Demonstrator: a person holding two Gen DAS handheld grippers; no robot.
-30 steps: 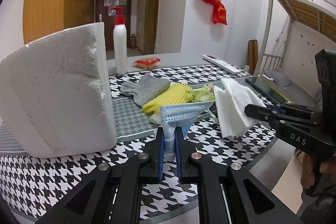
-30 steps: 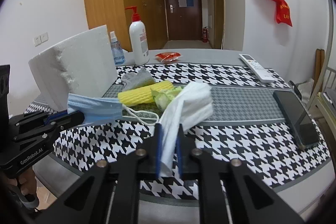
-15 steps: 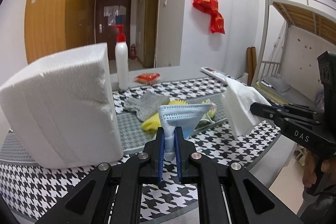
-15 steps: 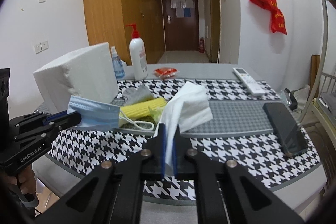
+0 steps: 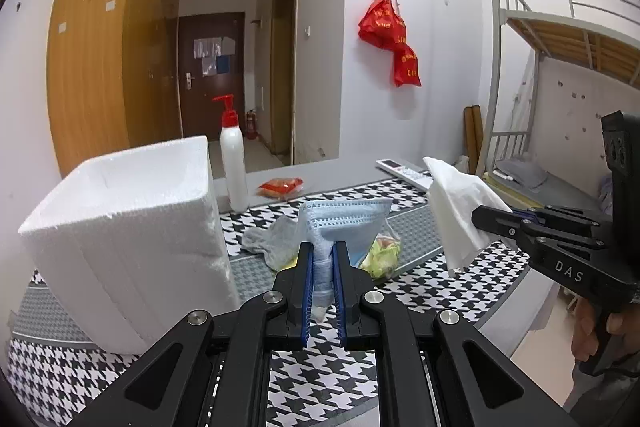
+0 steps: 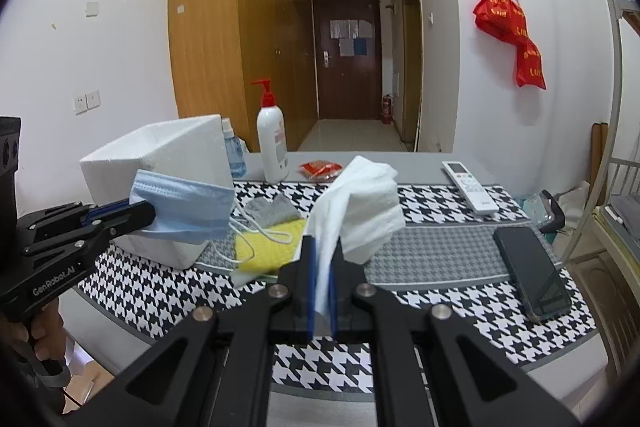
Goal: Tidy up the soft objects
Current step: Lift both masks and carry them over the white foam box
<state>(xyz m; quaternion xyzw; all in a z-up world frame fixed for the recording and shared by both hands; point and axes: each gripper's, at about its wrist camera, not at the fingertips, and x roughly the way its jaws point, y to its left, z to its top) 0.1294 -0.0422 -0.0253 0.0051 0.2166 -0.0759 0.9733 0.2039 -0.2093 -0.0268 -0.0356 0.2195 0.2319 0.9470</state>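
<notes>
The left gripper (image 5: 323,269) pinches a blue mask (image 5: 344,223) and the right gripper (image 6: 322,275) pinches a white cloth (image 6: 360,203), both lifted above the table (image 6: 440,255). This looks like the carrying step; next, each likely needs lowering into the foam box (image 5: 132,227) at left.

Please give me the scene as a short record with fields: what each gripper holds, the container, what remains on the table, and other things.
left gripper: shut on blue face mask, lifted above the table
right gripper: shut on white tissue, lifted above the table
container: white foam box, open top, on table left side
soft items left on table: gray cloth, yellow sponge
table cover: houndstooth cloth
other things: pump bottle, remote control, phone, red packet
</notes>
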